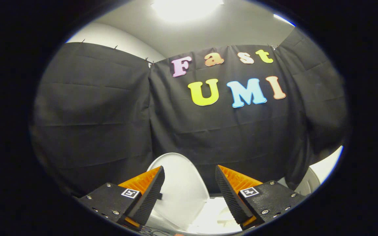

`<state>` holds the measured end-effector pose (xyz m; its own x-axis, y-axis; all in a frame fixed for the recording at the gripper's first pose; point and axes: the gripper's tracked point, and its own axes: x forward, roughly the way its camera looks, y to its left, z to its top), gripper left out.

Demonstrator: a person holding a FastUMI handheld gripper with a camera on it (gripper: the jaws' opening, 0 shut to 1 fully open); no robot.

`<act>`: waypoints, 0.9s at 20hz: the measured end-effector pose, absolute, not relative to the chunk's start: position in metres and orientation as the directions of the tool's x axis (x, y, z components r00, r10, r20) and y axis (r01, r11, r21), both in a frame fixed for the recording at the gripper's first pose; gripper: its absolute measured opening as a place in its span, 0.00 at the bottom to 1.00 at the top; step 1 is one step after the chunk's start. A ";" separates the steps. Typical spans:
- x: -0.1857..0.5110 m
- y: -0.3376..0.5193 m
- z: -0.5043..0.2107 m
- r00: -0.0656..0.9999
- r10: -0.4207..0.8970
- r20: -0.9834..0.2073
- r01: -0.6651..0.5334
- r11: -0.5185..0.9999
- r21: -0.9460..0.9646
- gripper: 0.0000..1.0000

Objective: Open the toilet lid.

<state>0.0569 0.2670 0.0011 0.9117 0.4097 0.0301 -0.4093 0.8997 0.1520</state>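
Black cloth wall (110, 124) fills bkgd; white toilet lid (179, 186) looks already raised, leaning back at 12 o'clock beyond/between fingers, w/ bowl (215, 216) below at 6; gripper (189, 178) wide apart, holding nothing — judge: lid prob. up, so back straight off w/o nudging it.

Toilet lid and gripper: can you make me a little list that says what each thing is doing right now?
toilet lid: white, raised up on edge, between and just beyond the fingers
gripper: open, fingers spread apart with a gap between them
fingers: one on each side of the lid; whether either touches it is hard to tell
toilet body: white, seen low between the fingers, below the lid
booth wall: black cloth behind the toilet
ceiling light: on, bright, above the cloth
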 end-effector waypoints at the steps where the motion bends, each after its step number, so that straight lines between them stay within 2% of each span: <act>1: 0.060 0.250 0.003 0.920 0.390 0.028 -0.390 0.910 0.139 0.95; 7: 0.052 0.172 0.018 0.936 0.342 0.078 -0.350 0.922 0.163 0.96; 12: 0.044 0.096 -0.007 0.967 0.253 0.035 -0.255 0.955 0.149 0.95; 18: 0.034 0.005 -0.045 0.998 0.043 -0.037 -0.037 0.987 0.155 0.95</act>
